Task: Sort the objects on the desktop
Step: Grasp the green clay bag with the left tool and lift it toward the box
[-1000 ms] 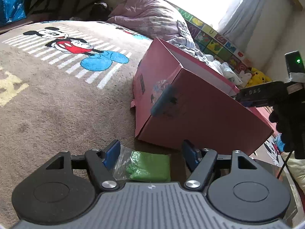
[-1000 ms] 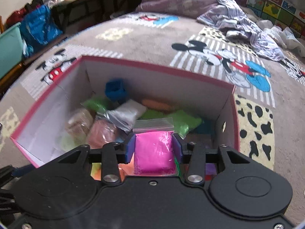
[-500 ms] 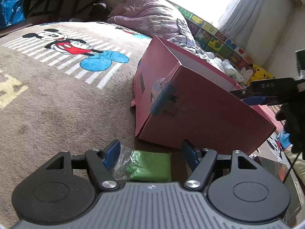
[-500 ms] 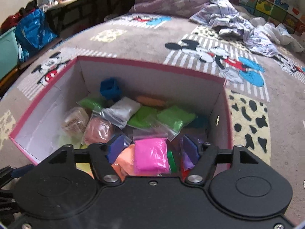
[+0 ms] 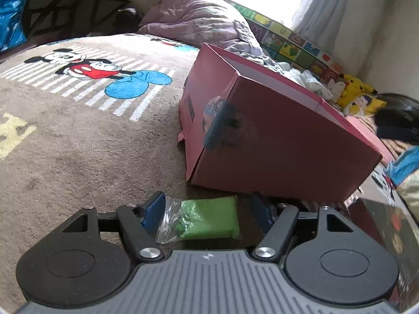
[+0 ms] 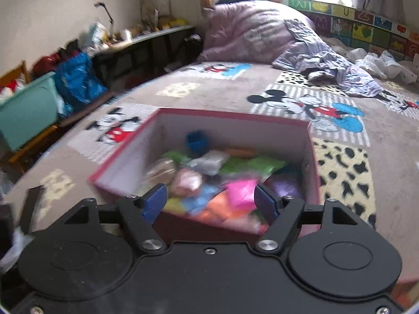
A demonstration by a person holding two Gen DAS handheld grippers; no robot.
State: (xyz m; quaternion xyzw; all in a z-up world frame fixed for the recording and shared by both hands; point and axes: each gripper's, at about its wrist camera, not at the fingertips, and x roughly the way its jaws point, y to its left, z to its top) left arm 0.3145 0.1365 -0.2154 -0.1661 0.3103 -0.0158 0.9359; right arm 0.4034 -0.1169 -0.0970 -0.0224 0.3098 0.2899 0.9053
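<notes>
The pink box (image 5: 275, 141) is serving as the landmark. It is sitting on the cartoon-print rug (image 5: 78, 136), with one corner turned toward the left wrist camera and its long side running away to the right.

Just in front of the box's near lower edge, the left hand-held gripper (image 5: 207, 210) is hanging over the rug with its jaws standing partly apart. A green bag (image 5: 207, 218), a clear zip pouch of green material, is lying flat between the blue fingers (image 5: 154, 209). Its long axis is running across from one finger to the other, with the clear sealed end pointing left. That end is lying close to the left finger, while a clear gap is showing before the right finger, so the pads are not pressing on it.

In the right wrist view, the right hand-held gripper (image 6: 210, 201) is hovering above the box's near wall (image 6: 209, 225), and its jaws are opening with nothing between them. Inside the box, just beyond the fingers, a pink bag (image 6: 241, 189) is lying on a blurred heap of coloured bags (image 6: 209, 172); its direction cannot be told through the blur. A blue block (image 6: 197, 141) is sitting near the box's far wall.
</notes>
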